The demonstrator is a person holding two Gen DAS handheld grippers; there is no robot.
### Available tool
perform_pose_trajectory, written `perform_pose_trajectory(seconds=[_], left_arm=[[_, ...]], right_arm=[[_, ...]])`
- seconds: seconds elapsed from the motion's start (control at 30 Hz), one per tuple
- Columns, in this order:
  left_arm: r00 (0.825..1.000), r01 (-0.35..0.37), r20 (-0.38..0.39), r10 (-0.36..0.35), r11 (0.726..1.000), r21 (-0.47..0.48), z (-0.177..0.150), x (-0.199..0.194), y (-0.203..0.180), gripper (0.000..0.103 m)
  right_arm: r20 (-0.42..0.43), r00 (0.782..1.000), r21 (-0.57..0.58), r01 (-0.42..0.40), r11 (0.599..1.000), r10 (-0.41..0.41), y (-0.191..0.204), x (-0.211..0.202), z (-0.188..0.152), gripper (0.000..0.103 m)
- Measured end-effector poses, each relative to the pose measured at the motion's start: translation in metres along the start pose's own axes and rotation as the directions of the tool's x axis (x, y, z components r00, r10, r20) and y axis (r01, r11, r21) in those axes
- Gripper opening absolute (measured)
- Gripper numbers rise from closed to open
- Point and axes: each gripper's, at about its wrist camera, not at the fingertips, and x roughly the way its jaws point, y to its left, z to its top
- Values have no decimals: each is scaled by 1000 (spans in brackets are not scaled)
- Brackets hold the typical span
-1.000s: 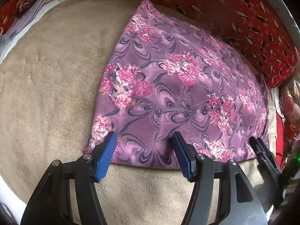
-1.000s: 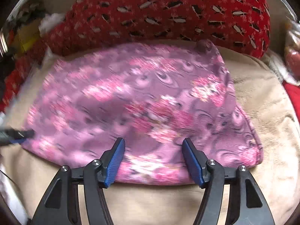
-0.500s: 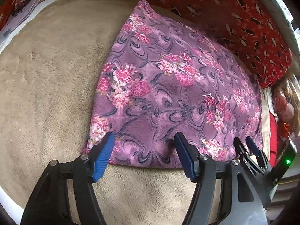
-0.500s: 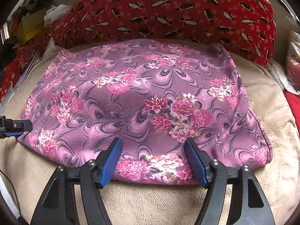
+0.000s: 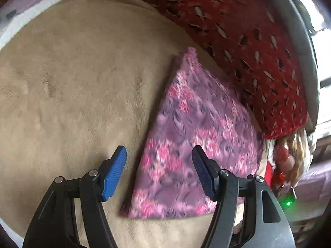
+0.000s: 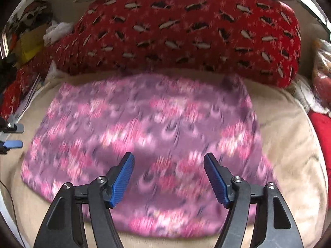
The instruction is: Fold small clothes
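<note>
Purple floral cloth (image 6: 144, 136), printed with pink flowers and dark swirls, lies spread flat on a beige plush blanket (image 5: 72, 72). Both views of it are smeared by motion blur, so the fine pattern and edges are hard to read. Behind the cloth, along its far edge, sits a long red pillow (image 6: 186, 31) patterned with small black and white shapes.

From the left wrist camera, the left gripper (image 5: 159, 172) has its blue-padded fingers (image 5: 114, 173) spread wide apart with nothing between them. It sits over the cloth's near left corner: one finger is above bare blanket, the other above the cloth. Whether either finger touches the fabric cannot be told.

From the right wrist camera, the right gripper (image 6: 168, 177) also has its blue fingers (image 6: 122, 178) spread apart and holding nothing. Both fingers are above the near part of the cloth, close to its front edge.

At the far left of the right wrist view, a blue finger tip of the left gripper shows beside the cloth's left edge. To the right of the blanket lies some red fabric (image 6: 320, 130).
</note>
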Motion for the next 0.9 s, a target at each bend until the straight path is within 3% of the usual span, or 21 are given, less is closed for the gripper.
perform_pose_trajectory(seconds=[0.17, 0.23, 0.27, 0.3, 0.33, 0.43, 0.53, 0.6, 0.67, 0.9], left_arm=[[997, -26, -72, 24, 1000, -18, 14, 33, -7, 65], [993, -55, -105, 54, 998, -3, 13, 48, -12, 65], [992, -80, -95, 82, 996, 26, 10, 50, -18, 73], [992, -87, -87, 92, 994, 60, 7, 51, -26, 81], [991, -94, -84, 101, 992, 83, 5, 52, -32, 81], [986, -122, -97, 139, 979, 165, -6, 60, -49, 80], [981, -143, -95, 168, 964, 225, -15, 59, -60, 59], [981, -135, -104, 162, 965, 225, -17, 53, -61, 31], [984, -124, -98, 148, 968, 218, -18, 43, -61, 22], [995, 37, -96, -16, 976, 215, -30, 4, -94, 18]], right_arm=[[-1, 1000, 50, 5, 999, -5, -20, 21, 25, 72], [-74, 997, 61, -4, 998, 8, -29, 46, 22, 79], [-95, 995, 33, 0, 999, 4, -29, 58, 15, 83], [-41, 999, 0, 8, 1000, -8, -27, 56, 11, 84], [8, 1000, -31, 24, 999, -24, -23, 55, 5, 85], [43, 999, -24, 25, 999, -24, -23, 54, 1, 85], [50, 999, -2, -7, 1000, 7, -28, 53, -1, 87], [56, 998, -1, -12, 1000, 12, -29, 53, -1, 87], [61, 998, -2, -12, 1000, 13, -30, 54, -1, 87], [57, 998, 6, -21, 1000, 21, -30, 52, -3, 87]])
